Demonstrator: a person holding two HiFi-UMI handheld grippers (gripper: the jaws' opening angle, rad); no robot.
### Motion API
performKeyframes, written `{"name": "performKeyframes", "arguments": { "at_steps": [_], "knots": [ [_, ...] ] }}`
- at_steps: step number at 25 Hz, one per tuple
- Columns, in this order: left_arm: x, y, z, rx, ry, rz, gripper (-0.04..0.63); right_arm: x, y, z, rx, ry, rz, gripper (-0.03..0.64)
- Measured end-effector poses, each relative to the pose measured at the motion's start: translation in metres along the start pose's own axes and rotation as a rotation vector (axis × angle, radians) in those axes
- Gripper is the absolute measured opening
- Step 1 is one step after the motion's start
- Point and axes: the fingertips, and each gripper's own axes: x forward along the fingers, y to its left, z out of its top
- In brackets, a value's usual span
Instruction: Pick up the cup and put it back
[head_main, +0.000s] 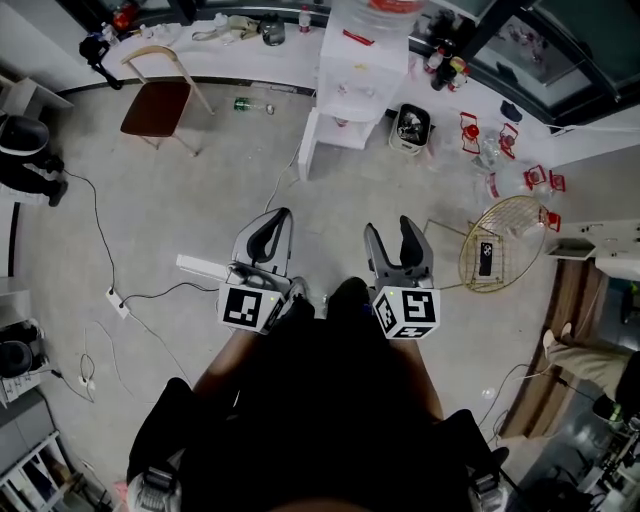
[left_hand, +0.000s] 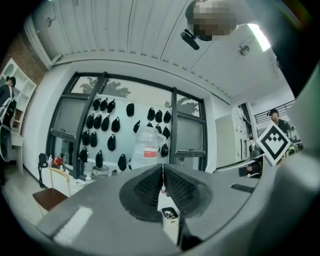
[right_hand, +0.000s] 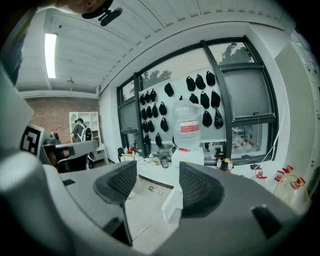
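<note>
My left gripper: jaws together, nothing between them. My right gripper: jaws apart, empty. I can identify no cup in any view. Judgement: locate it first, then approach level with the parted right jaws.

Chair left of dispenser, basket right.

A workroom or lab, not a home. Cables trail across bare concrete floor. A water dispenser stands beside glazed partitions.
</note>
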Motion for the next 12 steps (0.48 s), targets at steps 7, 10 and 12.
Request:
{"name": "performKeyframes", "arguments": {
  "at_steps": [7,10,12],
  "knots": [
    [0.055,0.006,-0.014,0.007,0.002,0.053,0.011,0.054,-0.038,-0.009,-0.017,0.037,0.063,0.256],
    [0.093,0.004,-0.007,0.005,-0.05,0.079,0.012,0.089,-0.061,-0.007,-0.031,0.045,0.108,0.256],
    [0.11,0.005,-0.019,0.012,-0.013,0.105,0.012,0.109,-0.072,-0.01,-0.033,0.053,0.141,0.256]
  ]
}}
